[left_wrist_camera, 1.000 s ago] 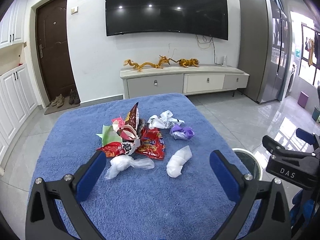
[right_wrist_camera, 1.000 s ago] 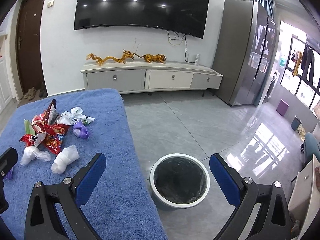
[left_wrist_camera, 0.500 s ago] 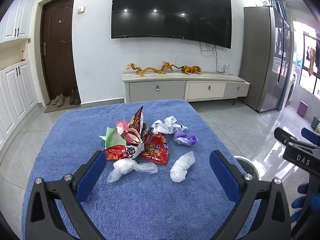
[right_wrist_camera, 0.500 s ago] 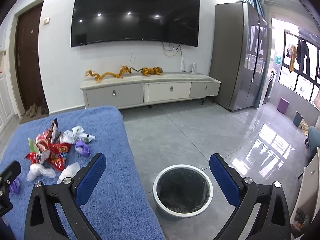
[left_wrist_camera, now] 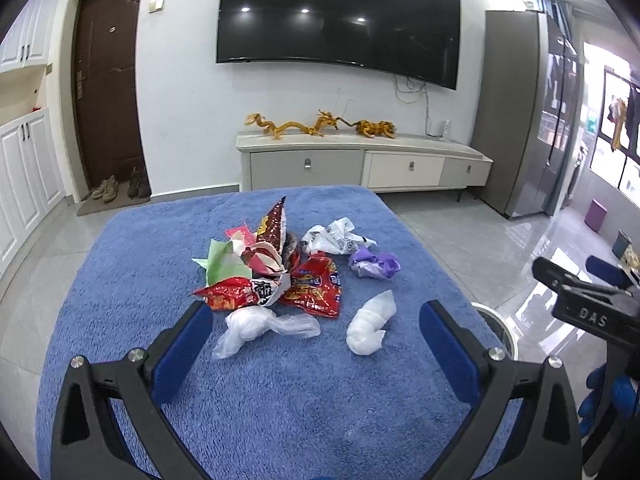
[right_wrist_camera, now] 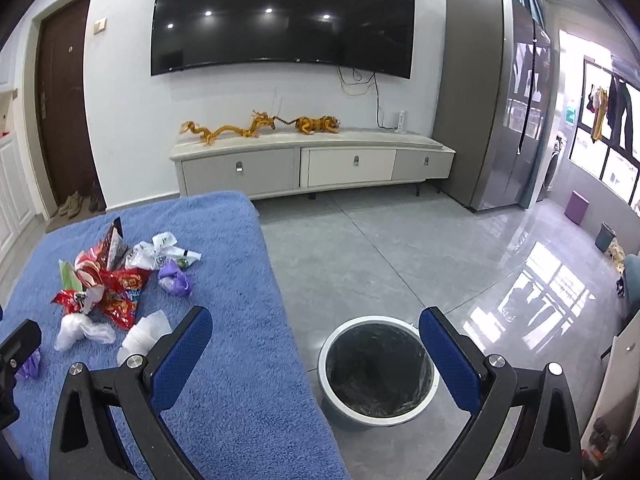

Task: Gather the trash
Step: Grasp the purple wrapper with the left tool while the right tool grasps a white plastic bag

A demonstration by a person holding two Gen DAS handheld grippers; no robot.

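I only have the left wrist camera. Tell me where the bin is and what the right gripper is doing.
Observer: The bin stands on the floor just off the right edge of the blue-covered table.
Operator: Report what is inside it.
Observer: It has a dark liner, and I see no trash in it.
Operator: Now the right gripper.
Observer: The right gripper has its jaws wide open and holds nothing. In its view the bin sits between them.
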